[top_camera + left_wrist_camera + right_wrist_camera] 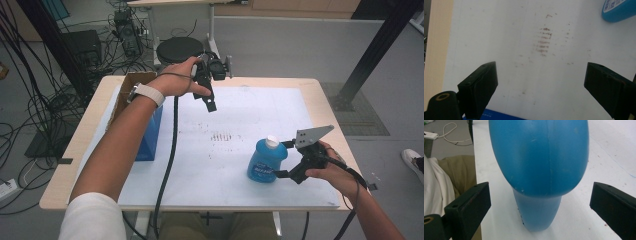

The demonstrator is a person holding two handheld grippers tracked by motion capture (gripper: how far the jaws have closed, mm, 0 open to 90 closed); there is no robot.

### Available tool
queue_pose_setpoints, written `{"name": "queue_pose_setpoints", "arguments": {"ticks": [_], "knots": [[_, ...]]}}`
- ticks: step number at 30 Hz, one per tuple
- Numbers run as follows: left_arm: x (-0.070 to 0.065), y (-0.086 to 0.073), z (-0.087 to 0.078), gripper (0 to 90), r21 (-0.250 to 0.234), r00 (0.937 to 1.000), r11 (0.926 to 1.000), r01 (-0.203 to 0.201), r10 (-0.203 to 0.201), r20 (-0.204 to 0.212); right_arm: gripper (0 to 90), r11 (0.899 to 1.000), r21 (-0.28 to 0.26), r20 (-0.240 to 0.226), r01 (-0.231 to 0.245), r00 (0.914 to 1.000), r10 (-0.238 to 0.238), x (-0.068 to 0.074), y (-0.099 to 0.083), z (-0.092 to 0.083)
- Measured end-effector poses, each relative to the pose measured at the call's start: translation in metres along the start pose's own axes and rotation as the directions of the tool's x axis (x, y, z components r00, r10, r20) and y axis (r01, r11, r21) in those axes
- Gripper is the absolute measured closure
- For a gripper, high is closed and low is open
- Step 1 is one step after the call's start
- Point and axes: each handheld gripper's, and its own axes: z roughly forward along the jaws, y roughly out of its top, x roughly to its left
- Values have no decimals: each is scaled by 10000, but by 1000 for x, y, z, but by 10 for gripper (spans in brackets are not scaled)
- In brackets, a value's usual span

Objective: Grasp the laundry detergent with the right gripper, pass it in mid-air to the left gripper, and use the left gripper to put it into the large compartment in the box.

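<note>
Bottle (266, 160) stands between right gripper's (283, 159) open jaws.

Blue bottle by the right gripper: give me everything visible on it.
The bottle is blue, glossy and plastic-looking, with a white cap and a label with white lettering on its front. It stands upright on the white mat, toward the table's near right side. In the right gripper view its rounded body bulges above a narrower base, with a moulded seam running down the middle. The right gripper has its open jaws on either side of it, and a gap shows between each jaw and the bottle. Nothing but the mat appears to touch it.
</note>
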Motion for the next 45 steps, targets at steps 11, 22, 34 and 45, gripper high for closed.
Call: {"name": "queue_pose_setpoints", "arguments": {"ticks": [11, 22, 34, 45], "knots": [[0, 0, 0, 121, 9, 10000, 10000, 5, -5, -1, 33, 10000, -36, 17, -29, 10000, 29, 0, -1, 0], [1, -1, 0, 121, -18, 10000, 10000, -12, 12, -9, 33, 10000, -51, 2, -42, 10000, 42, -1, 0, 0], [1, -1, 2, 121, -92, 10000, 9999, 52, -52, -6, 33, 9999, -107, 0, -45, 10000, 45, -1, -1, 1], [1, -1, 1, 121, -102, 10000, 9999, 33, -33, -11, 32, 9999, -118, 14, -85, 10000, 85, -1, -2, 2]]}}
